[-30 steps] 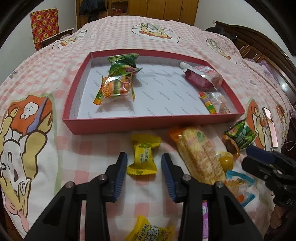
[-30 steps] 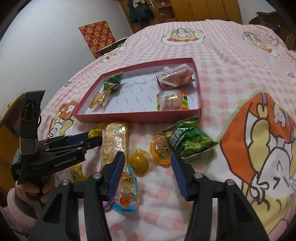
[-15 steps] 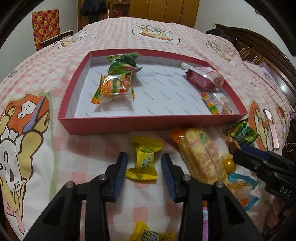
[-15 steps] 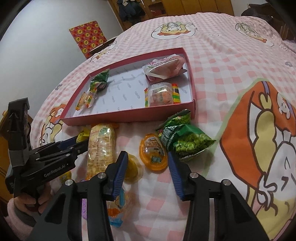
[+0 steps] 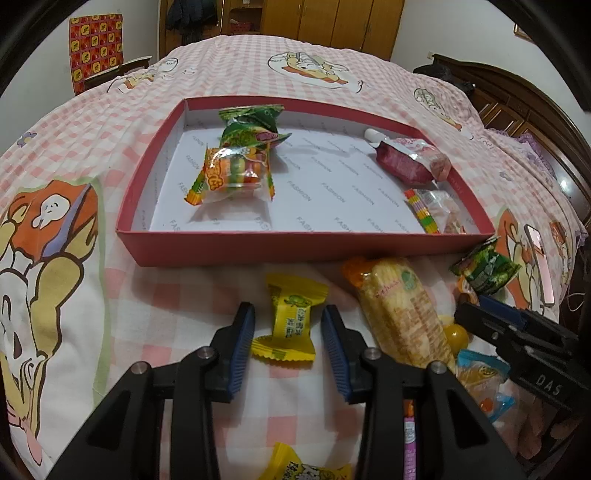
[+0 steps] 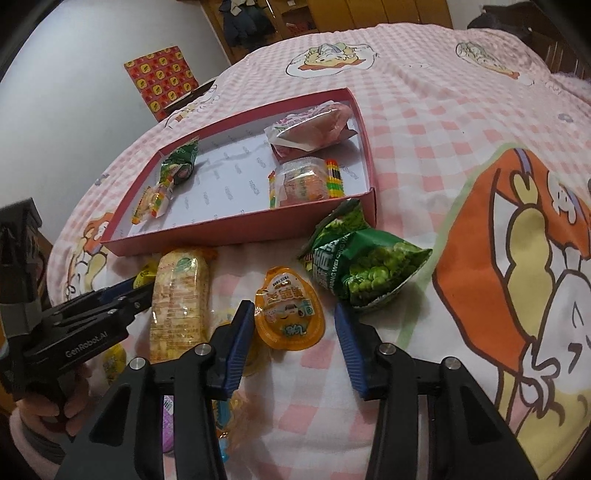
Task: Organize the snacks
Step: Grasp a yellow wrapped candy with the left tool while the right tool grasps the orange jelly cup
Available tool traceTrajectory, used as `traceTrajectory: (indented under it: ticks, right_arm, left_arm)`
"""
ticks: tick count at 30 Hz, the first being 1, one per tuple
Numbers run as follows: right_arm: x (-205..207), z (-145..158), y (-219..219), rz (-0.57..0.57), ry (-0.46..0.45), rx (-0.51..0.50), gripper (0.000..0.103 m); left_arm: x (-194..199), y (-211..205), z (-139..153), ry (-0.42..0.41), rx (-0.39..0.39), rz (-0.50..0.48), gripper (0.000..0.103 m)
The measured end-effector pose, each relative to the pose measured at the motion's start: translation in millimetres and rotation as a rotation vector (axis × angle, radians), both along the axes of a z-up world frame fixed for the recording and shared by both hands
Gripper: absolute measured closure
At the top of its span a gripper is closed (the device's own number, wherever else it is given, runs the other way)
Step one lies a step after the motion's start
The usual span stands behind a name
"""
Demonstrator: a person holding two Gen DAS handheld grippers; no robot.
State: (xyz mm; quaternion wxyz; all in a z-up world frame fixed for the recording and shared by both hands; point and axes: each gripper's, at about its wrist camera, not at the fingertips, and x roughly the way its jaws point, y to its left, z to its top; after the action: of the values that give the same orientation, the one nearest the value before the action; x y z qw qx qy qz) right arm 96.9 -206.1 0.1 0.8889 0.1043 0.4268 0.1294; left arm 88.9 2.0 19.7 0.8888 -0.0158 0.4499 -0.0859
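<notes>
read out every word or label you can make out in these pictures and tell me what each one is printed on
"FASHION", repeated across the white lining of the red box.
"GenRobot.AI", on the side of the left gripper.
"DAS", on the side of the right gripper.
The green pea bag carries white capital letters, too distorted to read reliably.
Print on the yellow candy, orange jelly cup and rice cracker pack is too small or blurred to read.

Looks like home bedroom to me. I work over bed [image 5: 332,62] with pink checked cartoon-print cover. Dark carved wooden headboard [image 5: 532,99] at right edge. Honey-coloured wooden wardrobe doors [image 5: 351,22] along far wall, dark clothes [image 6: 245,22] hanging in open section. Red patterned chair [image 5: 96,48] against plain white wall.
</notes>
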Motion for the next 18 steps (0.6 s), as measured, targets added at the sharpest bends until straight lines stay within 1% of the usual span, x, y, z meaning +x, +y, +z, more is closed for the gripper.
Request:
traceTrajectory:
  ticks: [2,3,4,5,13,18]
  right_arm:
    - [-2,0,4,-0.001,-0.012,-0.032,0.063]
    - [-2,1,6,0.002,-0.019,-0.038,0.066]
    - [-3,1,6,0.003,-0.022,-0.042,0.066]
    - [-3,1,6,0.004,-0.025,-0.043,0.066]
    - [-10,7,6,0.026,-0.054,-0.033,0.068]
    - [-17,13,8,0.042,-0.075,-0.026,0.068]
  left_arm:
    - [-1,0,0,-0.003,0.002,-0.001,0.063]
    - [-1,0,1,-0.003,0.002,-0.001,0.065]
    - [-1,0,1,-0.005,0.006,0.001,0.070]
    - [-2,1,1,-0.006,0.007,0.002,0.071]
    - [-7,5,8,0.000,-0.020,-0.008,0.073]
    - [-14,8,20,-0.021,-0.034,-0.009,0.073]
